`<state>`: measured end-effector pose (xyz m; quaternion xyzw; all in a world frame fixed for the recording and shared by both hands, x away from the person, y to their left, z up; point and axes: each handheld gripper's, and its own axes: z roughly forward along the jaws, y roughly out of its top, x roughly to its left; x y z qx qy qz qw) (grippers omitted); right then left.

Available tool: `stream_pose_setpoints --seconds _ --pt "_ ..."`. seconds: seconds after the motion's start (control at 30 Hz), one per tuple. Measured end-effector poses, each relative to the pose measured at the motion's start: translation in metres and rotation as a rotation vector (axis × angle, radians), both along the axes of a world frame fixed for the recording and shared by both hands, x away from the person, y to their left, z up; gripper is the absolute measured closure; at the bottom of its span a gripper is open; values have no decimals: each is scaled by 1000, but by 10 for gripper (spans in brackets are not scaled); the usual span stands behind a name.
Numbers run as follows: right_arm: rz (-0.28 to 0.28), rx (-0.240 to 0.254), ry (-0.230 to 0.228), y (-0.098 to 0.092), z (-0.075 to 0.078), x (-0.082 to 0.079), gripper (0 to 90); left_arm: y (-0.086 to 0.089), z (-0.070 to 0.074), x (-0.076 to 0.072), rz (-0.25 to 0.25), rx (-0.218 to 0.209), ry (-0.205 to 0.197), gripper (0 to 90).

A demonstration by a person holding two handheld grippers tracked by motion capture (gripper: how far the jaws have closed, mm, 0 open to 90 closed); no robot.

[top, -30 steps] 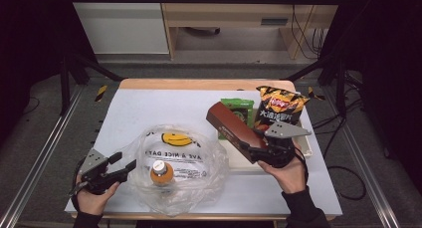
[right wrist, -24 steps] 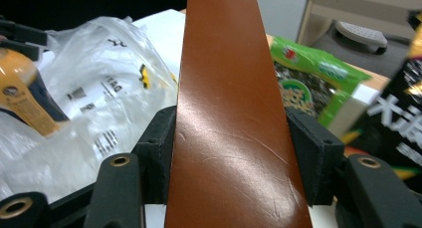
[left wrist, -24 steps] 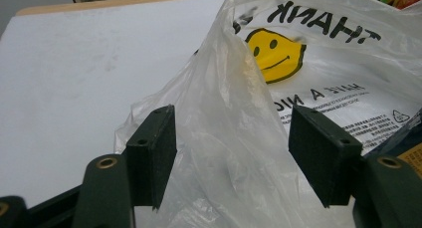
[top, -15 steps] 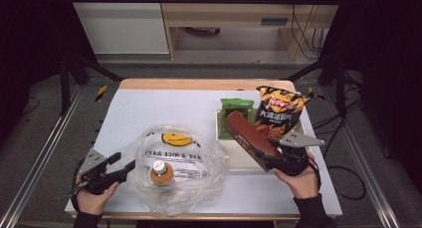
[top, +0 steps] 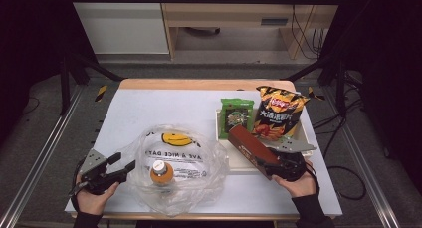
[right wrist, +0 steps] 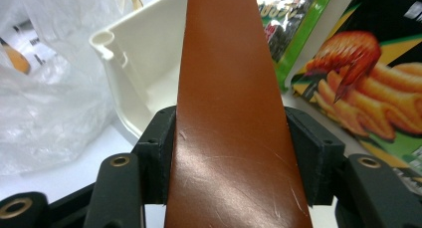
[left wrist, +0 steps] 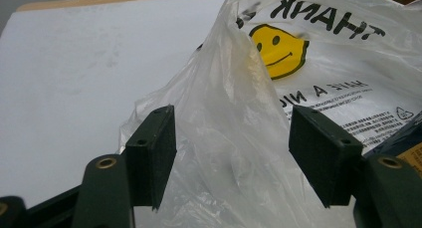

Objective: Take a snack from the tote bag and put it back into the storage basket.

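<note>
Brown box point(top: 250, 147) pinched flat between the pads of the right gripper point(top: 276, 164), far end poking over the front rim of the white bin point(top: 222, 136), so probably headed for the plastic bag point(top: 171, 180) — best kept level, swung left clear of the rim, then slid in low rather than dropped. Left gripper point(top: 123, 166) parked at the bag's left edge, jaws spread with loose film between them but not squeezed, so worth pinching and lifting that lip first. Contents-wise: orange-capped bottle point(top: 161, 172) in the bag; chip bag point(top: 277, 116) and green snack packet point(top: 237, 114) standing in the bin.
</note>
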<state>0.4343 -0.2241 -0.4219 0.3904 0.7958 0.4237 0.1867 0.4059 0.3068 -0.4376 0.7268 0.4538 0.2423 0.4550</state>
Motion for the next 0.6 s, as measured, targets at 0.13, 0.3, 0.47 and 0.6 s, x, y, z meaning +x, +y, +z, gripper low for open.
stream_pose_setpoints --seconds 0.13,0.3,0.47,0.6 --pt "6 -15 14 2 -6 1 434 1 0 0 2 -1 -2 349" --pt "7 -34 33 5 -14 3 432 1 0 0 0 -1 0 348" --pt "0 -33 32 7 -14 4 429 0 -1 0 0 1 1 348" --pt "-6 -31 18 8 -16 5 421 -1 -2 0 -1 4 5 348"
